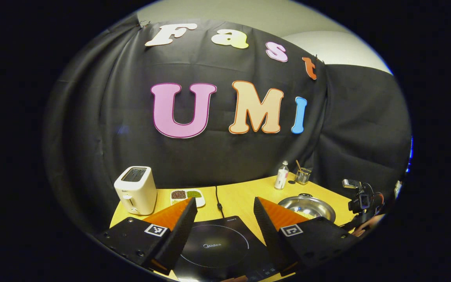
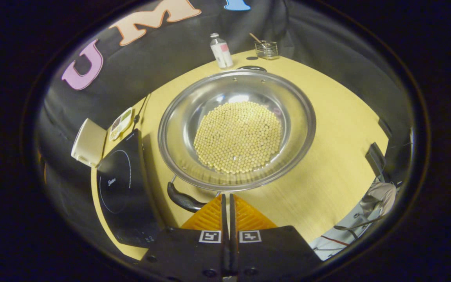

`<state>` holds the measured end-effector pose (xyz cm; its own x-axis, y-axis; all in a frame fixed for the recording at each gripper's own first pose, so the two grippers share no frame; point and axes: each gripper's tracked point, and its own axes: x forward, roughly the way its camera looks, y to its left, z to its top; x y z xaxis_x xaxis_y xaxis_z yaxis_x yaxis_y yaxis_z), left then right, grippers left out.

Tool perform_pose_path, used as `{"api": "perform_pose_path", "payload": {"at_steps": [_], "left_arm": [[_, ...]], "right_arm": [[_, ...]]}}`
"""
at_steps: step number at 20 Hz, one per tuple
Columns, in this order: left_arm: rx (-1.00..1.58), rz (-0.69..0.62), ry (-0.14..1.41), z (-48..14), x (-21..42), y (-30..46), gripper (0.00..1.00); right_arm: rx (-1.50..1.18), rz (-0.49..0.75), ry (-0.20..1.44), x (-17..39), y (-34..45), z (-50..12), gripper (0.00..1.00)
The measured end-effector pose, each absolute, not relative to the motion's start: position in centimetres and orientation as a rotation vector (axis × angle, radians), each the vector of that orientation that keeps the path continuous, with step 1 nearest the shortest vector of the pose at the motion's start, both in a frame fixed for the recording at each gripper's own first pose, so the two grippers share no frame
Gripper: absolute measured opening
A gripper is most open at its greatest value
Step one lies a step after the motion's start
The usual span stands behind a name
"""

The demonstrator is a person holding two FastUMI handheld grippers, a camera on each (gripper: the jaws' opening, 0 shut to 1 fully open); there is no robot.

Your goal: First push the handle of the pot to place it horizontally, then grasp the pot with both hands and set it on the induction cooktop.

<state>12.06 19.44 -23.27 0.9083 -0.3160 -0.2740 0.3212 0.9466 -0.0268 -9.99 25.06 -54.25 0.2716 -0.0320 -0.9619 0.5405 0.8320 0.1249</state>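
Note:
A wide steel pot (image 2: 194, 105) stands on the yellow table, its bottom covered with pale round beans (image 2: 238, 137). Its near black handle (image 2: 182, 199) points toward me at an angle; the far handle (image 2: 252, 68) sits at the opposite rim. My right gripper (image 2: 227, 196) is shut with nothing in it, its tips just right of the near handle and close to the rim. The black induction cooktop (image 2: 121, 188) lies left of the pot. My left gripper (image 1: 225, 201) hangs open above the cooktop (image 1: 217, 246), with the pot (image 1: 307, 205) to its right.
A white toaster (image 1: 136, 190) and a small tray of beans (image 1: 188, 196) stand behind the cooktop. A small bottle (image 1: 281, 175) and a glass holder (image 1: 303, 176) stand at the table's back. The cooktop's cord (image 1: 218, 199) runs to the wall.

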Motion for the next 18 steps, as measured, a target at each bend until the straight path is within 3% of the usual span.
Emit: {"api": "perform_pose_path", "payload": {"at_steps": [16,18], "left_arm": [[0.048,-0.31,0.25,-22.1,12.3,20.0,0.92],[0.059,-0.305,0.245,-21.9,11.9,20.1,0.88]], "right_arm": [[0.605,-0.369,1.248,-4.8,30.4,-55.6,0.02],[0.633,-0.378,1.244,-4.2,30.9,-55.8,0.02]]}}
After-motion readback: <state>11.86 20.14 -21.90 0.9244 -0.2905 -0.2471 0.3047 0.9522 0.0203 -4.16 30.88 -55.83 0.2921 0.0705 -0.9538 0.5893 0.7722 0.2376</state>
